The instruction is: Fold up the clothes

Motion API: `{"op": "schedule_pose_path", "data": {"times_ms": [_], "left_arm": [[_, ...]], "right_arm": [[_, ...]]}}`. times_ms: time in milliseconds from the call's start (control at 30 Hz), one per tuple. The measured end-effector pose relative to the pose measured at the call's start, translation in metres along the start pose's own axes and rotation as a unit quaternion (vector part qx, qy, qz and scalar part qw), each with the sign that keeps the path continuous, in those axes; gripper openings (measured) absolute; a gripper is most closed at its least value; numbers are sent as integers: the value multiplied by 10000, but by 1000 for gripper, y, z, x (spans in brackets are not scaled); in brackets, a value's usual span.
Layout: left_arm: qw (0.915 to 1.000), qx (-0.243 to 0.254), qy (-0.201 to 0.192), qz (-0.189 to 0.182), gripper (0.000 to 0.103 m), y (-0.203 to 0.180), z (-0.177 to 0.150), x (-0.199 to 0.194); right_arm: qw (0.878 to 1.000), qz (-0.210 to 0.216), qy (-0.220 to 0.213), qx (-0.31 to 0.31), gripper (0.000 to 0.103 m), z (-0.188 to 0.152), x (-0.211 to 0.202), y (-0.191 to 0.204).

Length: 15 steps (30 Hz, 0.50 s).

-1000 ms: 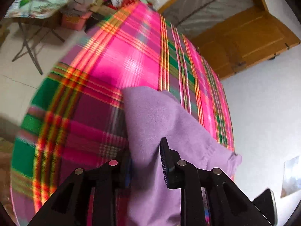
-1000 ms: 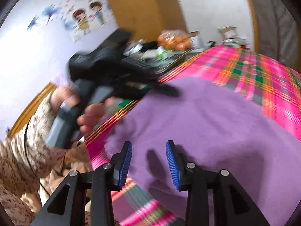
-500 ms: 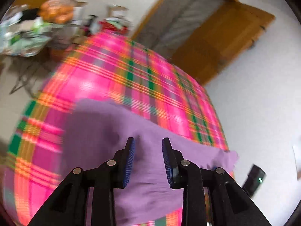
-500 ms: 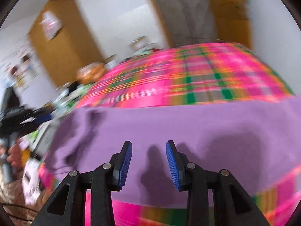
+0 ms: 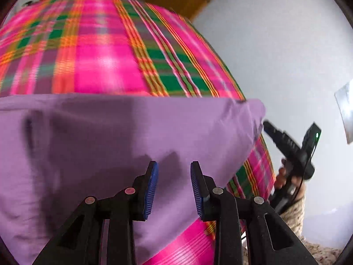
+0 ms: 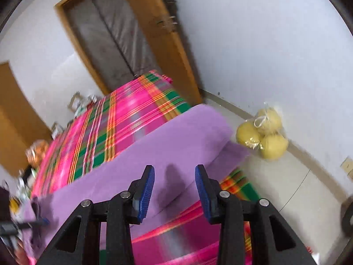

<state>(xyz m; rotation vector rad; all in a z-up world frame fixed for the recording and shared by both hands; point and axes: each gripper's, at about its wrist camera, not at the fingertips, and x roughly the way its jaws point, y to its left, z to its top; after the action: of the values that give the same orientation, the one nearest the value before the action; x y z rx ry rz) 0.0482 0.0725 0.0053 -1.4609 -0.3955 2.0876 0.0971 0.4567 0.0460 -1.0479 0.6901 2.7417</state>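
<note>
Purple garment (image 5: 123, 137) lies flat on the plaid bedspread (image 5: 106, 50), a fold behind it, I judge — my left gripper (image 5: 173, 187) and right gripper (image 6: 174, 190) hover parted, empty; next, pinch its 3 o'clock edge.

No text, label, brand, number or sign can be read in either view. The pale sheet (image 5: 346, 112) at the right edge of the left wrist frame is blurred and shows no legible marks.
</note>
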Motion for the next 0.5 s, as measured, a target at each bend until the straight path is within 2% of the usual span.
{"op": "schedule_pose_path", "data": {"times_ms": [167, 300, 500], "left_arm": [[9998, 41, 108, -141, 31, -13, 7, 28], [9992, 326, 181, -156, 31, -28, 9, 40], [9992, 230, 200, -252, 32, -34, 9, 44]], "right_arm": [[9993, -204, -5, 313, 47, 16, 11, -29], [9972, 16, 202, 724, 47, 24, 27, -45], [9896, 654, 187, 1265, 47, 28, 36, -60]]}}
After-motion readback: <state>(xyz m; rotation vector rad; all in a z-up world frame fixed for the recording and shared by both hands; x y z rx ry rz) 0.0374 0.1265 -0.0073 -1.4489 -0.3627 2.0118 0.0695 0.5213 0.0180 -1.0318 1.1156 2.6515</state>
